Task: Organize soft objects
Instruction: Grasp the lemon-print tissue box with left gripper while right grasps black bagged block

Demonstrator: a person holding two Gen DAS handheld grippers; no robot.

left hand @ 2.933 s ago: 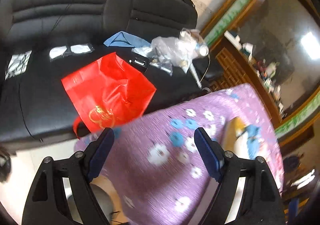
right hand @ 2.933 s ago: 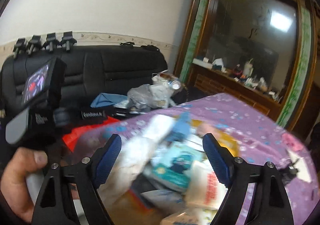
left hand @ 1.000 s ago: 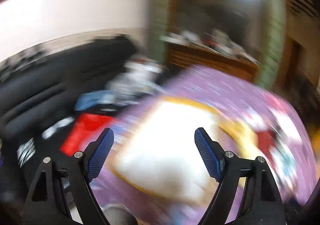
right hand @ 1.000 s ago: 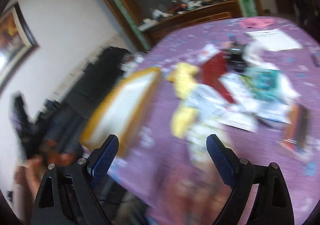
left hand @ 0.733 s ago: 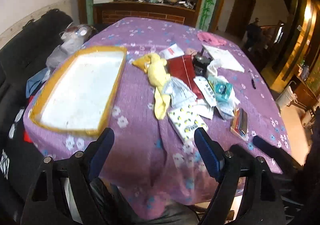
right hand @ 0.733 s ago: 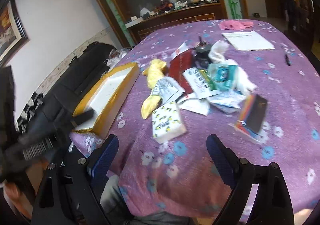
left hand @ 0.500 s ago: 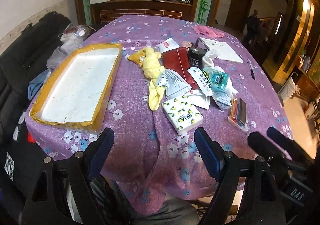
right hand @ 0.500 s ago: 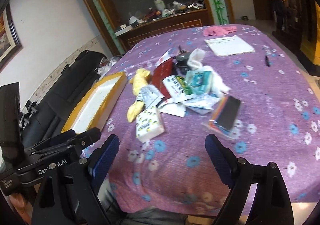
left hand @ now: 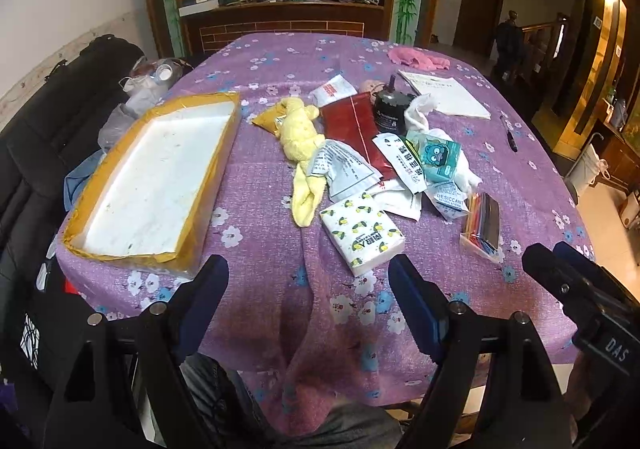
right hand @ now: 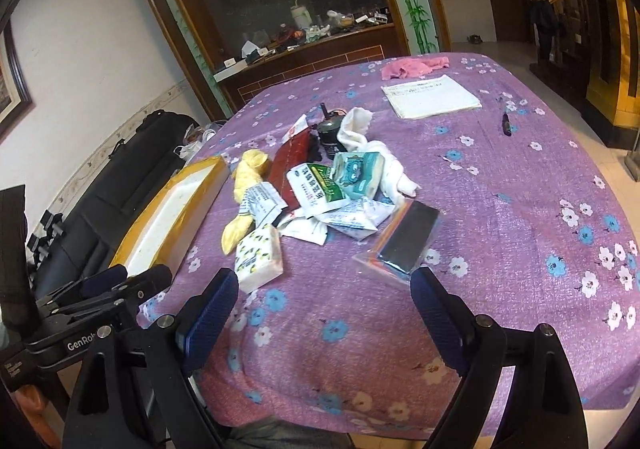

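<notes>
Left wrist view: the left gripper [left hand: 308,301] is held at the near edge of the table [left hand: 520,177], its fingers spread wide with nothing between them. The right gripper [right hand: 324,305] is likewise spread and empty at the near edge. A yellow-edged tray [left hand: 160,177] with a white floor lies on the left part of the purple flowered cloth. To its right is a mixed pile: a yellow plush toy [left hand: 300,141], a lemon-print tissue pack [left hand: 362,235] nearest the grippers, a teal tissue pack [left hand: 438,159], a white cloth [left hand: 420,115], a red pouch [left hand: 356,125] and several paper sachets. A pack of coloured pencils [left hand: 482,223] lies just right of the pile. At the far side lie a pink cloth [left hand: 416,57] and a white paper pad [left hand: 444,97].
</notes>
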